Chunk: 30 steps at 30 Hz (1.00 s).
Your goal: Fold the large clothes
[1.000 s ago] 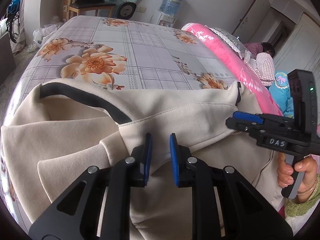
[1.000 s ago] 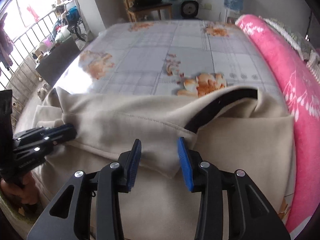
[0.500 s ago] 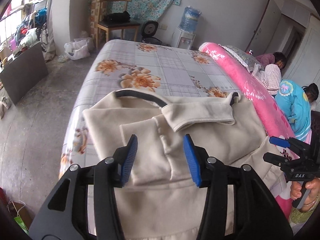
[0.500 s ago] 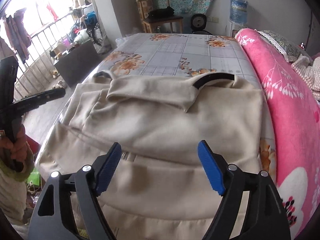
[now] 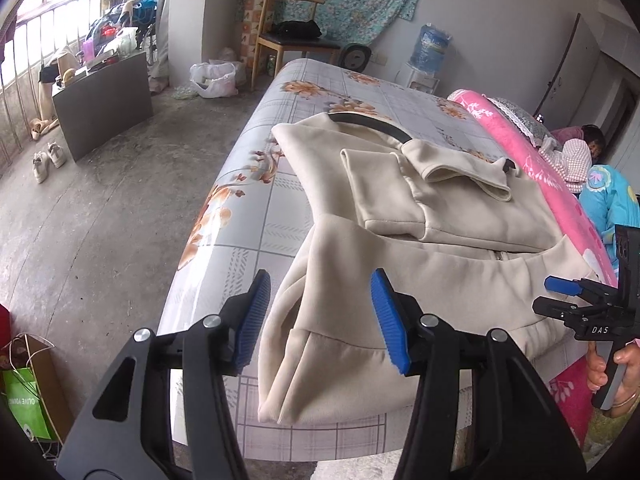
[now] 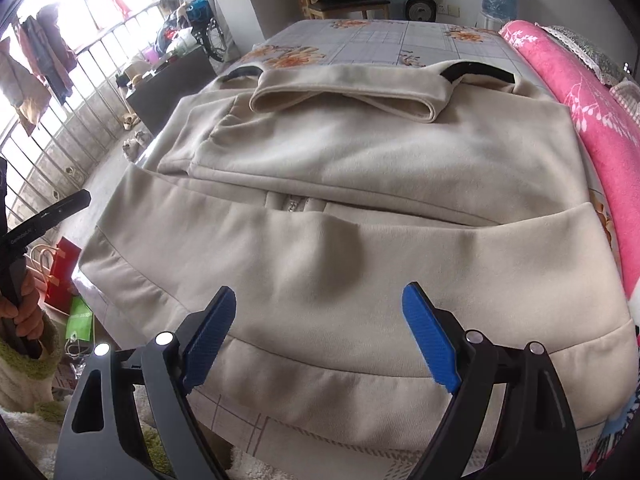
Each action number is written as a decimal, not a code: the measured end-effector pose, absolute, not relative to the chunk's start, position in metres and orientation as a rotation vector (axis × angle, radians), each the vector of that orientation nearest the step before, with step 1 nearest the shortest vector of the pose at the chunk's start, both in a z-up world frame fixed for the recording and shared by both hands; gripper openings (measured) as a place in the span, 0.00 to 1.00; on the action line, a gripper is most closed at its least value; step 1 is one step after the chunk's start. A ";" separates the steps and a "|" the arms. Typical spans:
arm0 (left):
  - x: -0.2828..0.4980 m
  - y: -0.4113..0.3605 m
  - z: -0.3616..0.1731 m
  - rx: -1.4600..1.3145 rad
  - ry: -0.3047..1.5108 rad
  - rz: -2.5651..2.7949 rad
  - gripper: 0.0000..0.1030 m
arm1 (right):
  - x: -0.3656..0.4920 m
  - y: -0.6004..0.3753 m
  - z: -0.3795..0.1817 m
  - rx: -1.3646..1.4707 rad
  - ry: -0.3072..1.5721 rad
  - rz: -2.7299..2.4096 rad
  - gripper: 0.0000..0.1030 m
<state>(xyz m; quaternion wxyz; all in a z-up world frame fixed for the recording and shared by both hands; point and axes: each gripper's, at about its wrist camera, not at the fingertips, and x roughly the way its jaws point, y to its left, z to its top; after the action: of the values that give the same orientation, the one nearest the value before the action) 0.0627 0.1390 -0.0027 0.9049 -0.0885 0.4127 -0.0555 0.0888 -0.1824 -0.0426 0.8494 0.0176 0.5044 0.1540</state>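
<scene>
Both your grippers are spread and empty: left gripper (image 5: 320, 316), right gripper (image 6: 320, 336). The beige garment (image 6: 360, 160) lies on the floral bed (image 5: 248, 216), sleeves folded in, hem nearest you, collar far. Its near hem runs crosswise just below both grippers, roughly equally close.

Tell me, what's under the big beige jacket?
The beige jacket lies on a bed with a flowered, checked sheet, which shows around it. Its sleeves are folded on top. Whatever is beneath its middle is covered, so that can't be seen.
</scene>
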 end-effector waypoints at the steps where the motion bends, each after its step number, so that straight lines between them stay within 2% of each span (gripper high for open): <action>1: 0.066 0.141 -0.007 -0.186 0.856 -0.112 0.47 | 0.090 -0.183 -0.046 0.042 1.072 0.328 0.81; 11: 0.105 0.146 -0.036 -0.221 0.934 -0.182 0.31 | 0.091 -0.179 -0.048 0.028 1.077 0.317 0.81; 26: 0.119 0.149 -0.031 -0.350 0.838 -0.443 0.30 | 0.095 -0.176 -0.048 0.031 1.099 0.280 0.81; 30: 0.130 0.150 -0.042 -0.361 0.877 -0.414 0.30 | 0.095 -0.175 -0.049 0.024 1.099 0.274 0.81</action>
<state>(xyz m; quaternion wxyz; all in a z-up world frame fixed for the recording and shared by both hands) 0.1296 0.1501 -0.0418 0.8692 -0.1725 0.4191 -0.1978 0.0947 -0.1750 -0.0491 0.8439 0.0111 0.5204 0.1300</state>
